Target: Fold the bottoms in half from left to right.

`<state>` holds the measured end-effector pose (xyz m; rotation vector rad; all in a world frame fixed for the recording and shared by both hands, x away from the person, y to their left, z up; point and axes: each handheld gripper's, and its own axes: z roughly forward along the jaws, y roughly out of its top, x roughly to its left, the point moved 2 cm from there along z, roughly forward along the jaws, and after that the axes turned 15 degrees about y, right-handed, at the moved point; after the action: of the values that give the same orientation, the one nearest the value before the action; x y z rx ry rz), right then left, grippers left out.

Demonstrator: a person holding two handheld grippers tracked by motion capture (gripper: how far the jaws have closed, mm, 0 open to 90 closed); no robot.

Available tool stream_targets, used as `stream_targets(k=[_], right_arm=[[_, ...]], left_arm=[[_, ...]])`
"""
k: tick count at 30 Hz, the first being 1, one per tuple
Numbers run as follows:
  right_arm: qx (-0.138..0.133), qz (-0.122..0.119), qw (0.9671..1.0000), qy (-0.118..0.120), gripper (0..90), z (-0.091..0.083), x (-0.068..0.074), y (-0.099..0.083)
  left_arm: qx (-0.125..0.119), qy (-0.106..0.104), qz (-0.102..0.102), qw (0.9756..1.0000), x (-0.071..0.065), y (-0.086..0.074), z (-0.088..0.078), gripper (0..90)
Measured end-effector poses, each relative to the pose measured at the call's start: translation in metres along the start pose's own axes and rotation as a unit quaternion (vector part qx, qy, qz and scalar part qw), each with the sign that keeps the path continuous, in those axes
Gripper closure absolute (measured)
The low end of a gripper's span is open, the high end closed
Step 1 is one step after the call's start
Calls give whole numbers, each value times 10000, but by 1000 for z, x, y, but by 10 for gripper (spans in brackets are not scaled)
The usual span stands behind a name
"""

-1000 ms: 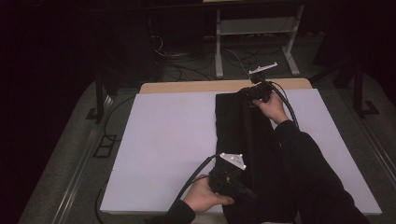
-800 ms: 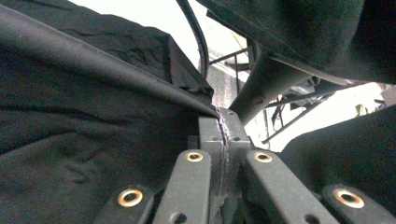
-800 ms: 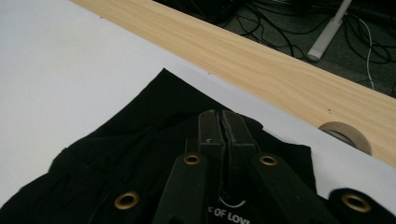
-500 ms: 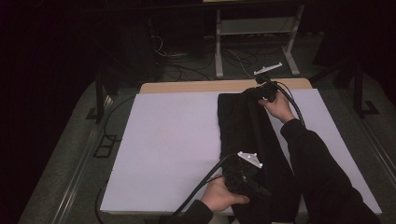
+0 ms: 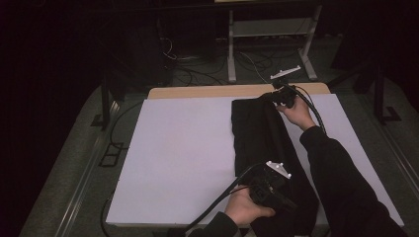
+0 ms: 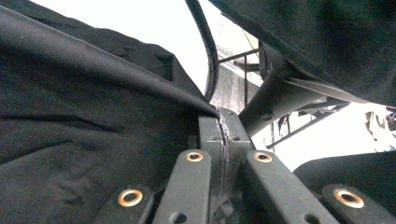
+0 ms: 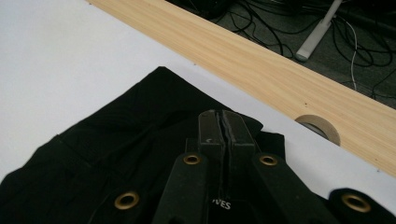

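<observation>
Left tongs clamped tight on near edge of long black fabric garment, lifting a fold, right tongs pinched shut on its far hem, garment laid lengthwise on right half of white rectangular surface, light wood strip behind.

A long black cloth is seen laid lengthwise along the right part of a white table. Its far end is gripped under the closed tips of the right gripper, while its near end lies just beyond the tips of the left gripper, which is held low over the cloth near the table's front edge.
</observation>
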<state>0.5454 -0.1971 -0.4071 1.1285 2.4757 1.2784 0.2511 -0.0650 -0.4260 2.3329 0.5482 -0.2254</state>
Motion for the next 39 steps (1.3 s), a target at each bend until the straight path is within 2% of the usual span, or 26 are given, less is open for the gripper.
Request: stream_targets(k=[5, 14, 20, 29, 39], right_arm=[[21, -43, 10000, -25, 868, -1, -3, -3], [-12, 22, 10000, -28, 868, 1, -13, -10], [58, -86, 9999, -42, 867, 4, -16, -16], [22, -56, 9999, -120, 867, 1, -20, -18], [-9, -3, 9999, -105, 867, 0, -28, -24]], left_arm=[[26, -29, -59, 10000, -1, 6, 9, 887], [53, -102, -183, 9998, 0, 14, 27, 887], [99, -152, -202, 9996, -1, 18, 36, 887], [97, -190, -324, 9992, 1, 20, 46, 887], [189, -215, -389, 9988, 4, 27, 61, 886]])
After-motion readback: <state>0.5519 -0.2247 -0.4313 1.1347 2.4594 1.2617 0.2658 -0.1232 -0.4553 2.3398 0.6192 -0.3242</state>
